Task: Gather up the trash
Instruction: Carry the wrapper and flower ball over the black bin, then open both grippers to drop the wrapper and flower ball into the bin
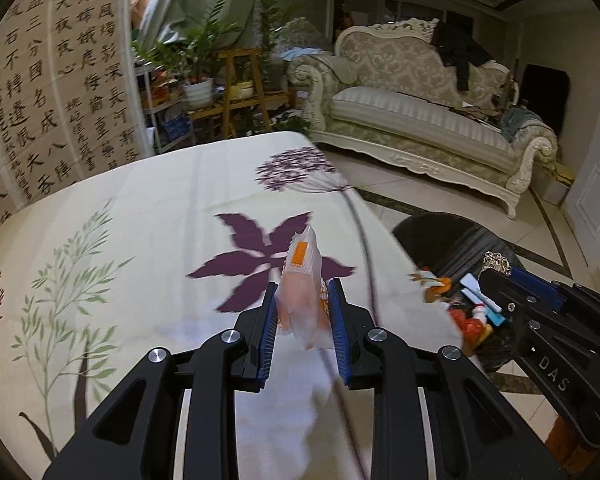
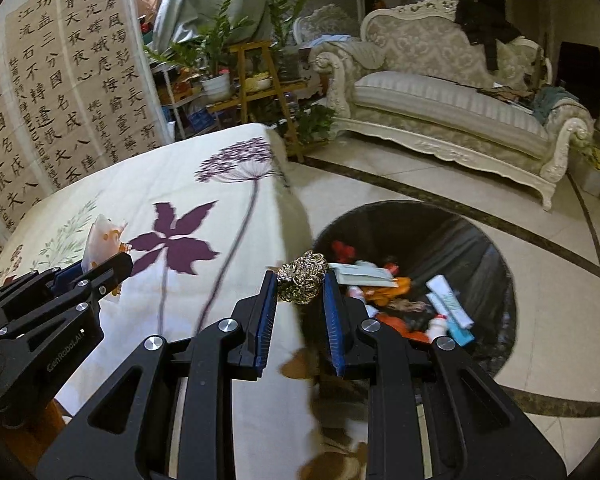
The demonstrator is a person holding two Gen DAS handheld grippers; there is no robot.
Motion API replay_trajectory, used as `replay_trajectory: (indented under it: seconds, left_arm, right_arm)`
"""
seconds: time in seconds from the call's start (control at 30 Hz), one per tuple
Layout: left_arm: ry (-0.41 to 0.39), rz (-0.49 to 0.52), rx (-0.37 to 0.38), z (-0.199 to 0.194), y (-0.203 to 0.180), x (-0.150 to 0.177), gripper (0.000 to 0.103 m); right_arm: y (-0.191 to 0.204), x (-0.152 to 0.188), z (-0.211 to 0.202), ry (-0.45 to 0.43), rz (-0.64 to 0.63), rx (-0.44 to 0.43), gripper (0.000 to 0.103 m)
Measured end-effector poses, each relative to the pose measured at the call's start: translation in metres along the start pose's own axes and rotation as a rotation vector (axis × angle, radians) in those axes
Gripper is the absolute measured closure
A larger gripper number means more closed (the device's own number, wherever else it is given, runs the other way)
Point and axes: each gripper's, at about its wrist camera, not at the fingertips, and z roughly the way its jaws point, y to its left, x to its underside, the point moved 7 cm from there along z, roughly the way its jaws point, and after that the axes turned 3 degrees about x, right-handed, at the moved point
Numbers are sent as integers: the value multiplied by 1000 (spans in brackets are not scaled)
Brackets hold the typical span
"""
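Note:
My left gripper [image 1: 303,292] is shut on a white and orange snack wrapper [image 1: 302,280] and holds it above the floral tablecloth [image 1: 140,220]. It also shows in the right wrist view [image 2: 104,268], with the wrapper [image 2: 102,240] sticking up. My right gripper [image 2: 300,284] is shut on a golden metal scouring ball [image 2: 302,276], at the table's right edge, near the rim of the black trash bin [image 2: 480,240]. The bin holds several wrappers and tubes [image 2: 448,308]. In the left wrist view the right gripper [image 1: 496,268] hovers over the bin [image 1: 452,240].
The table is covered with a cream cloth with purple flowers [image 2: 176,244]. The bin stands on the tiled floor [image 2: 420,184] right of the table. A cream sofa [image 2: 452,104], potted plants on wooden shelves [image 2: 256,72] and a calligraphy screen [image 2: 60,92] stand behind.

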Motion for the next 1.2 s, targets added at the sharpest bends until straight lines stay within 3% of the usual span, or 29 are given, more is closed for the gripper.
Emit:
replay_trajectory:
  seconds: [0.43, 1.0, 1.17, 1.2]
  left_arm:
    - [-8, 107, 86, 32, -73, -20, 77]
    - [21, 185, 94, 85, -127, -38, 76]
    - [26, 185, 97, 91, -135, -42, 70]
    - [28, 186, 97, 92, -135, -42, 63]
  right_arm:
    - [-75, -9, 8, -20, 85, 124, 80]
    - [-124, -21, 47, 3, 156, 168, 80]
    - [-131, -23, 52, 2, 170, 169, 77]
    - [-132, -23, 53, 2, 174, 168, 75]
